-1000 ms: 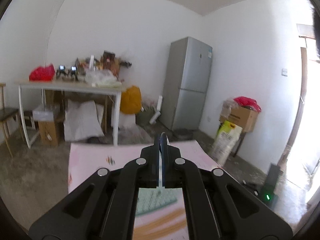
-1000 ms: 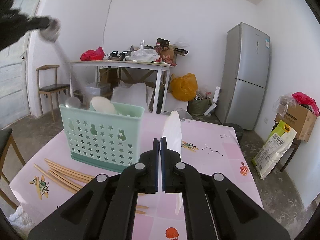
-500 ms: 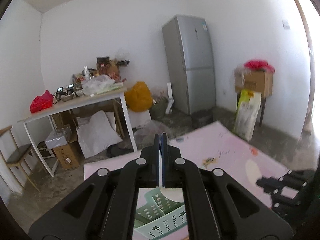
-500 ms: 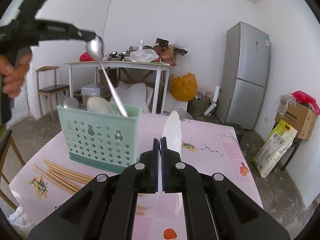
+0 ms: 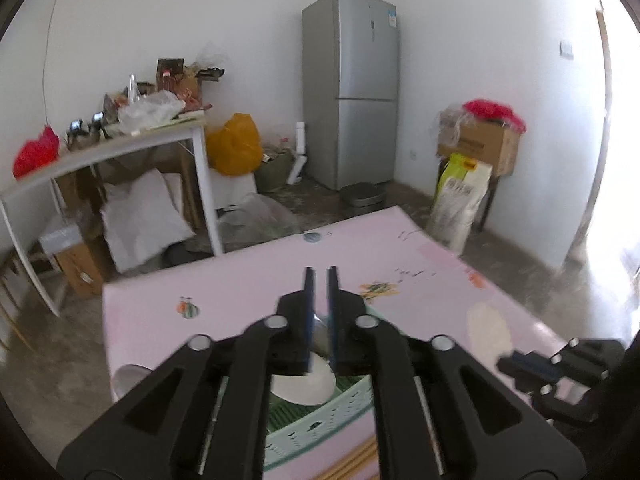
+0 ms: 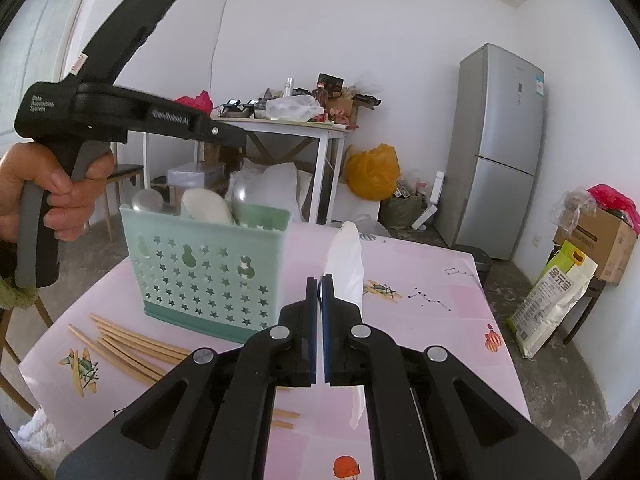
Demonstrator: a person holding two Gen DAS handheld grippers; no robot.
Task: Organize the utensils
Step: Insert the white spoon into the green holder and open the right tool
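A mint-green perforated utensil basket (image 6: pixel 208 276) stands on the pink table (image 6: pixel 432 312) and holds several spoons, among them a metal spoon (image 6: pixel 246 196) and a white one (image 6: pixel 206 206). My left gripper (image 5: pixel 319 280) hovers above the basket (image 5: pixel 316 420), slightly open and empty; it also shows in the right wrist view (image 6: pixel 236 136), held by a hand. My right gripper (image 6: pixel 319 280) is shut on a white ceramic spoon (image 6: pixel 346 264), held above the table right of the basket. Wooden chopsticks (image 6: pixel 124 344) lie in front of the basket.
A white work table (image 6: pixel 280 124) piled with clutter stands behind. A grey fridge (image 6: pixel 496 152) is at the back right. Cardboard box (image 6: pixel 604 236) and a rice bag (image 6: pixel 552 292) sit on the floor to the right. A chair (image 6: pixel 124 172) stands at the left.
My left gripper carried the metal spoon over the basket, lowered it in and let go; its jaws have parted. My right gripper has held still with the white spoon.
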